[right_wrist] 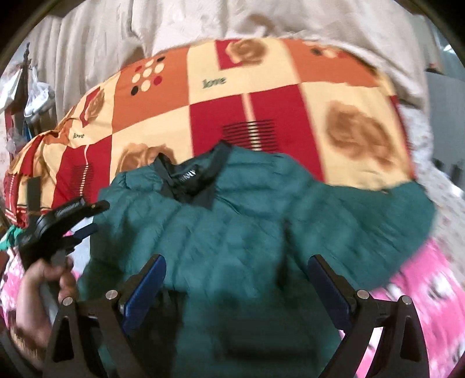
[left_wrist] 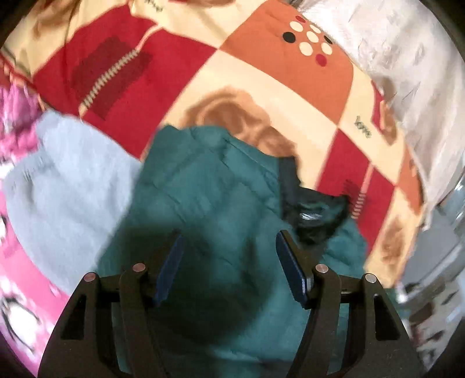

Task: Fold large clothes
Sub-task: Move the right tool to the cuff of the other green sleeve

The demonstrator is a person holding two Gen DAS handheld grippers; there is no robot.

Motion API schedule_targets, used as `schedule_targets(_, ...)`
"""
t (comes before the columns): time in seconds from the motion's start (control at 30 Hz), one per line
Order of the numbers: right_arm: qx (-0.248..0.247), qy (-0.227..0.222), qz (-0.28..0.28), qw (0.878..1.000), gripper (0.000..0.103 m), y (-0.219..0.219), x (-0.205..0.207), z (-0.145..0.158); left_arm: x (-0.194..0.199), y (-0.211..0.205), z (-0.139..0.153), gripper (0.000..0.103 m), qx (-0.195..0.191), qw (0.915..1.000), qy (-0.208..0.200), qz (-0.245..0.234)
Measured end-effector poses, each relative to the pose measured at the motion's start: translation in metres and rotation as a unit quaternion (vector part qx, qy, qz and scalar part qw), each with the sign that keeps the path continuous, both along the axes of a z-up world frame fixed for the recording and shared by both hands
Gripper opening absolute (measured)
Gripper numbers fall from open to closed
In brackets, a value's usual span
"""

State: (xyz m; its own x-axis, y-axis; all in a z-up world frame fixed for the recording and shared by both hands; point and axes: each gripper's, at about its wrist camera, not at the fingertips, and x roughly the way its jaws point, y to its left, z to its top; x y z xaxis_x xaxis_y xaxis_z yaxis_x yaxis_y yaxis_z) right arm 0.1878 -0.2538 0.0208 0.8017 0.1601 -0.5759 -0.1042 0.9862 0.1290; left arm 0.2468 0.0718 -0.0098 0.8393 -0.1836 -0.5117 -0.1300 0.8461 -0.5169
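Note:
A teal quilted jacket (left_wrist: 209,189) lies spread on the bed, its dark collar (left_wrist: 314,215) at the right in the left wrist view. In the right wrist view the jacket (right_wrist: 247,226) fills the middle, with the collar (right_wrist: 191,177) at its far edge. My left gripper (left_wrist: 229,241) is open just above the jacket, holding nothing. It also shows at the left of the right wrist view (right_wrist: 87,221). My right gripper (right_wrist: 237,264) is open above the jacket's body, holding nothing.
A red, orange and cream patchwork quilt (right_wrist: 261,101) lies beyond the jacket. A grey garment (left_wrist: 64,186) lies left of it. A pink patterned bedsheet (right_wrist: 421,285) is underneath. A pale curtain (right_wrist: 174,23) hangs behind.

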Motion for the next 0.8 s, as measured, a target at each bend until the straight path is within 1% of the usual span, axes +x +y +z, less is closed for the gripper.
schedule_targets(0.03, 0.010, 0.010, 0.012, 1.000, 0.097, 0.007, 0.017, -0.006, 0.005, 0.002, -0.005, 0.064, 0.016, 0.9998, 0.007, 0.013)
schedule_targets(0.07, 0.020, 0.023, 0.023, 0.999, 0.097, 0.014, 0.033, -0.013, 0.011, 0.006, -0.014, 0.064, 0.023, 0.9992, 0.024, 0.023)
schedule_targets(0.1, 0.028, 0.044, 0.042, 0.998, 0.096, 0.023, 0.054, -0.024, 0.017, 0.009, -0.023, 0.064, 0.021, 0.9987, 0.039, 0.025)
schedule_targets(0.13, 0.024, 0.056, 0.048, 0.997, 0.095, 0.027, 0.065, -0.032, 0.023, 0.011, -0.035, 0.064, 0.018, 0.9978, 0.058, 0.027)
schedule_targets(0.17, 0.010, 0.072, 0.047, 0.996, 0.095, 0.030, 0.078, -0.045, 0.026, 0.012, -0.041, 0.064, 0.020, 0.9969, 0.070, 0.028)
schedule_targets(0.2, -0.013, 0.090, 0.033, 0.995, 0.095, 0.028, 0.090, -0.060, 0.030, 0.011, -0.046, 0.065, 0.024, 0.9959, 0.083, 0.028)
schedule_targets(0.23, -0.035, 0.118, 0.009, 0.992, 0.095, 0.022, 0.104, -0.081, 0.032, 0.010, -0.048, 0.066, 0.027, 0.9956, 0.086, 0.026)
schedule_targets(0.27, -0.034, 0.145, 0.001, 0.989, 0.096, 0.014, 0.113, -0.100, 0.033, 0.009, -0.049, 0.066, 0.032, 0.9955, 0.087, 0.023)
schedule_targets(0.3, -0.001, 0.169, 0.006, 0.986, 0.097, 0.000, 0.121, -0.119, 0.035, 0.008, -0.050, 0.066, 0.033, 0.9953, 0.089, 0.020)
schedule_targets(0.33, 0.020, 0.167, 0.004, 0.986, 0.097, -0.008, 0.122, -0.122, 0.036, 0.008, -0.052, 0.066, 0.035, 0.9949, 0.092, 0.018)
schedule_targets(0.37, 0.031, 0.161, 0.001, 0.986, 0.097, -0.012, 0.122, -0.121, 0.037, 0.007, -0.052, 0.066, 0.038, 0.9948, 0.093, 0.018)
schedule_targets(0.47, 0.006, 0.163, 0.004, 0.987, 0.099, -0.003, 0.120, -0.120, 0.037, 0.008, -0.052, 0.066, 0.037, 0.9947, 0.094, 0.020)
schedule_targets(0.53, 0.009, 0.165, 0.010, 0.986, 0.102, -0.002, 0.119, -0.120, 0.033, 0.009, -0.047, 0.066, 0.039, 0.9947, 0.093, 0.021)
schedule_targets(0.6, 0.004, 0.174, 0.014, 0.985, 0.102, 0.001, 0.119, -0.115, 0.023, 0.013, -0.039, 0.066, 0.037, 0.9953, 0.086, 0.027)
schedule_targets(0.63, -0.003, 0.176, 0.013, 0.984, 0.098, 0.001, 0.118, -0.110, 0.018, 0.014, -0.034, 0.066, 0.035, 0.9957, 0.080, 0.031)
schedule_targets(0.7, -0.008, 0.156, -0.004, 0.988, 0.091, -0.006, 0.106, -0.087, 0.000, 0.014, -0.024, 0.066, 0.034, 0.9963, 0.068, 0.041)
schedule_targets(0.73, 0.000, 0.131, -0.009, 0.991, 0.091, -0.013, 0.092, -0.070, -0.006, 0.012, -0.020, 0.066, 0.034, 0.9966, 0.064, 0.039)
schedule_targets(0.8, 0.012, 0.088, -0.021, 0.996, 0.091, -0.032, 0.063, -0.039, -0.027, -0.001, -0.008, 0.066, 0.046, 0.9976, 0.048, 0.018)
